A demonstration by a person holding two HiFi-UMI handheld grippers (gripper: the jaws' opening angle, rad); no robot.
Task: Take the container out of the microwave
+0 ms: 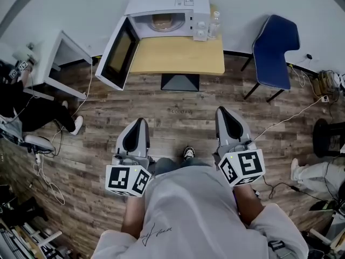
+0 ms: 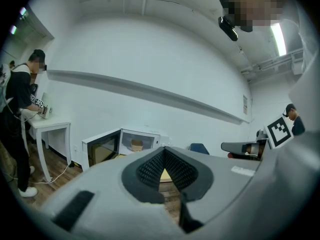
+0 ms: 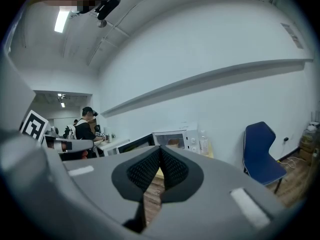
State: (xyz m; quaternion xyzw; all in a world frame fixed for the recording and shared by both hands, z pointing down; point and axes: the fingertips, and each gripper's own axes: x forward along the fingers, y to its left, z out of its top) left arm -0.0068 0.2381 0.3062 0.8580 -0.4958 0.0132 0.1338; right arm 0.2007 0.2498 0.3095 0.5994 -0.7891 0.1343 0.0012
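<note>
The microwave door (image 1: 116,53) stood open, exposing the container (image 1: 160,21), while the left gripper (image 1: 140,124) and right gripper (image 1: 223,113) hung back, fingers pressed together, empty.

A light wooden desk (image 1: 178,55) stands against the wall on the plank floor (image 1: 178,117). A clear bottle (image 1: 214,25) stands upright on the desk's far right corner. Right of the desk is a blue chair (image 1: 276,50). Left of it are a white table (image 1: 60,55) and a person in black (image 1: 24,109).
</note>
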